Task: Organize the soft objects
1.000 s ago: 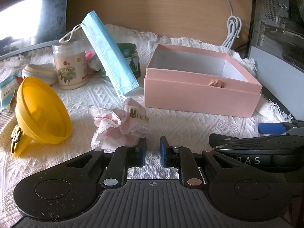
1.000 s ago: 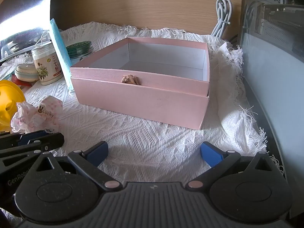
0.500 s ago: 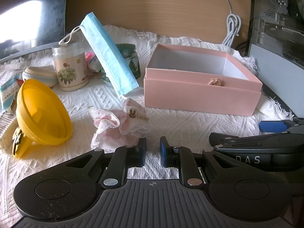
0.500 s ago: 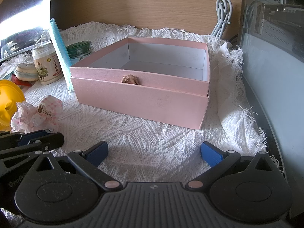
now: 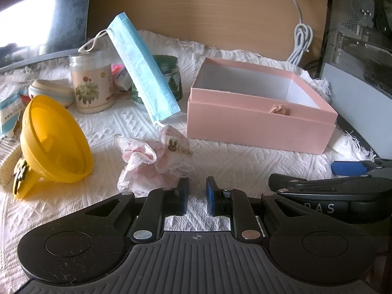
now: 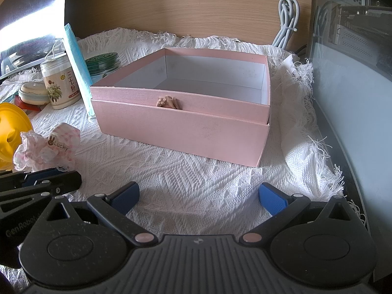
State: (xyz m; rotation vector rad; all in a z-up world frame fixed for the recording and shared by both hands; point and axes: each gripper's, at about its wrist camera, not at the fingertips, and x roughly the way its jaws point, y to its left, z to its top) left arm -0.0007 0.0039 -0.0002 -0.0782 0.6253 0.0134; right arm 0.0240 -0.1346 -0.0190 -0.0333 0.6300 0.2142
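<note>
A pink frilly cloth piece with a "Lucky" rabbit tag [image 5: 156, 161] lies on the white woven tablecloth; it also shows in the right wrist view [image 6: 47, 150]. A blue face mask [image 5: 144, 73] leans against the jars. An open pink box [image 5: 259, 117] stands to the right, empty inside as far as shown [image 6: 186, 122]. My left gripper [image 5: 197, 196] is nearly shut with a narrow gap, empty, just right of the pink cloth. My right gripper [image 6: 198, 196] is wide open and empty in front of the box.
A yellow funnel [image 5: 54, 137] lies at left. A floral jar [image 5: 91, 83], a green jar [image 5: 171, 76] and a small round tin [image 5: 50, 90] stand behind. A grey computer case [image 6: 355, 73] borders the right. A white cable [image 6: 286, 22] hangs at the wooden back wall.
The left wrist view has shifted slightly; the cloth and box sit a touch higher in frame. The right gripper has not moved. Neither gripper's opening has changed.
</note>
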